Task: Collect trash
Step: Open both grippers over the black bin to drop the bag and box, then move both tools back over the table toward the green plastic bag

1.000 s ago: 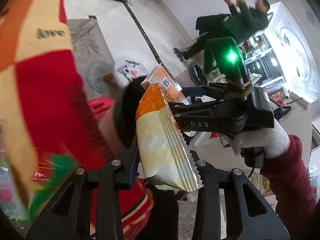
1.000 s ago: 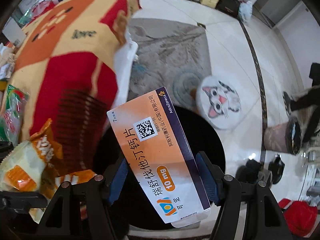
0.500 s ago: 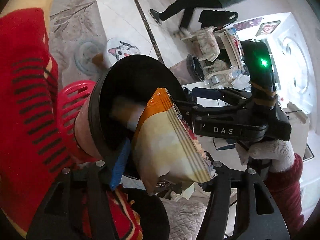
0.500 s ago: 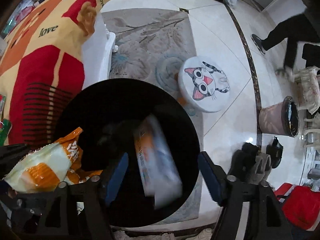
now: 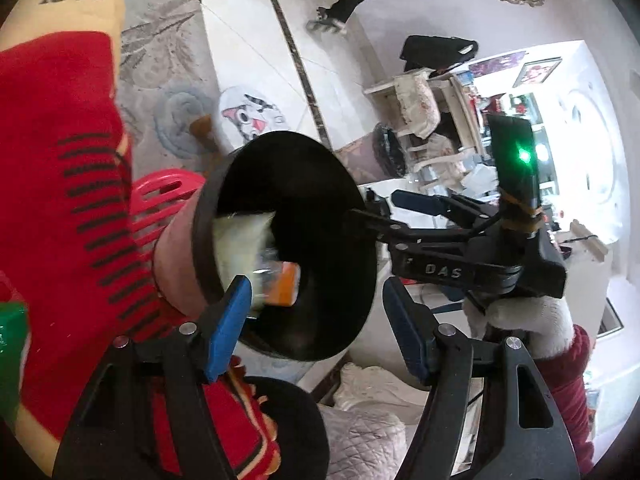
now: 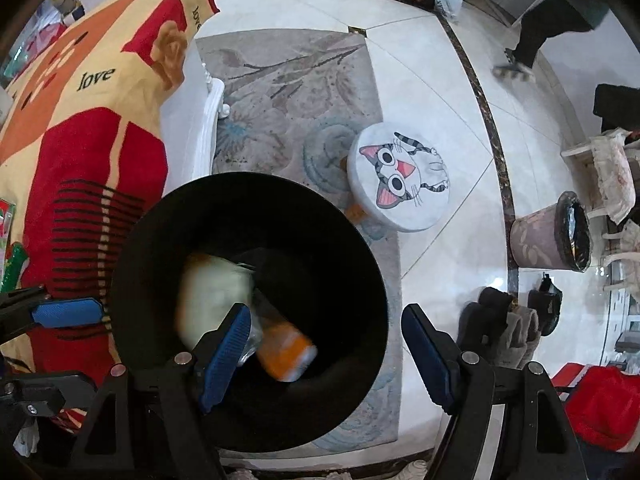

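A black-lined trash bin (image 6: pixel 248 312) sits below both grippers, filling the 7 o'clock part of the right wrist view. Inside it lie a pale snack bag (image 6: pixel 212 296), blurred, and an orange medicine box (image 6: pixel 286 354) just beside it at 4 o'clock from the bag. The left gripper (image 5: pixel 316 320) has its blue-padded fingers (image 5: pixel 228 320) spread apart and holding nothing, above the bin's near rim. The right gripper (image 6: pixel 326 350) is likewise spread wide and empty over the bin mouth. A red and cream blanket (image 6: pixel 80 128) borders the bin at 9 o'clock. At 2 o'clock, a cat-face stool (image 6: pixel 400 184) stands near the bin on a grey rug (image 6: pixel 288 92); bare tile floor (image 6: pixel 440 80) lies beyond it.
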{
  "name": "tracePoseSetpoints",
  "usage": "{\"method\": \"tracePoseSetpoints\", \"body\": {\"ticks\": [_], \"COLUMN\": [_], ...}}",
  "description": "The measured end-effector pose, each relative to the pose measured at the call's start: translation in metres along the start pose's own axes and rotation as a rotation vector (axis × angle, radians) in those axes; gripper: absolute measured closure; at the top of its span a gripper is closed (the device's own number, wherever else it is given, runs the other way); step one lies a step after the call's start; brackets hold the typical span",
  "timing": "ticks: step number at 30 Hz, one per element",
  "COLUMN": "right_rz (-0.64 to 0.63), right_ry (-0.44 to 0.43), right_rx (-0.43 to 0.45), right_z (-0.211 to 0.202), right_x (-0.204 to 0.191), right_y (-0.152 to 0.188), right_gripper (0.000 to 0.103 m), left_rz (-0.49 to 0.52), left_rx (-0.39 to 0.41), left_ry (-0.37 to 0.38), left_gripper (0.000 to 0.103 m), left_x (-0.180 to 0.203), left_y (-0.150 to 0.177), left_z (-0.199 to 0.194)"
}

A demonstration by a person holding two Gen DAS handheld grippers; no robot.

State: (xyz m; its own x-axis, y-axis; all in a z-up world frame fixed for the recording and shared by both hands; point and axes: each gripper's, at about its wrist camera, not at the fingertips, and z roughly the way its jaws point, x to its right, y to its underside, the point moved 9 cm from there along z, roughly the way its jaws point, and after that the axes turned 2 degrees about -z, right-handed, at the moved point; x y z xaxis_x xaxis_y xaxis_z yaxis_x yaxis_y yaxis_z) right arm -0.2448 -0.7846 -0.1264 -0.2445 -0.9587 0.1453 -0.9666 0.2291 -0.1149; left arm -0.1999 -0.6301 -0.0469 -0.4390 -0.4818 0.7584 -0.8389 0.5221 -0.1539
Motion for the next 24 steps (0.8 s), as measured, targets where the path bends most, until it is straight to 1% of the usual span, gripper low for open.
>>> {"method": "tracePoseSetpoints", "body": {"ticks": [4,8,10,17,24], "right_rz": [-0.02,-0.053,-0.063,-0.121,-0.189], "right_ry": [-0.011,-0.006,-0.011,-0.022,-0.053], "right_rx": [0.009,0.026,0.038,0.084,0.133], "right_z": [0.0,-0.001,-0.004,-0.021,-0.043], "right_x": [-0.012,-0.028,-0.037,-0.075,-0.122], "right_y": [-0.001,-0.002,-0.003,-0.009,-0.02], "right_gripper": [0.027,0.027,0.027,0.028,0.027], "left_rz": [0.027,0.073,0.09,0.078,0.049], "left_rx": [0.001,0.041,0.075,0.173,0.243], "left_ry": [-0.063,-0.126,-0.149,-0.162,-0.158], "left_gripper": [0.036,0.036,0.036,0.036,0.036], "left_x": [-0.008,-0.012,-0.013,-0.026,-0.048], "left_y": [0.012,0.019,0.02,0.02,0.022], "left_z": [-0.007,-0.027,-0.042,-0.091,-0.143]}}
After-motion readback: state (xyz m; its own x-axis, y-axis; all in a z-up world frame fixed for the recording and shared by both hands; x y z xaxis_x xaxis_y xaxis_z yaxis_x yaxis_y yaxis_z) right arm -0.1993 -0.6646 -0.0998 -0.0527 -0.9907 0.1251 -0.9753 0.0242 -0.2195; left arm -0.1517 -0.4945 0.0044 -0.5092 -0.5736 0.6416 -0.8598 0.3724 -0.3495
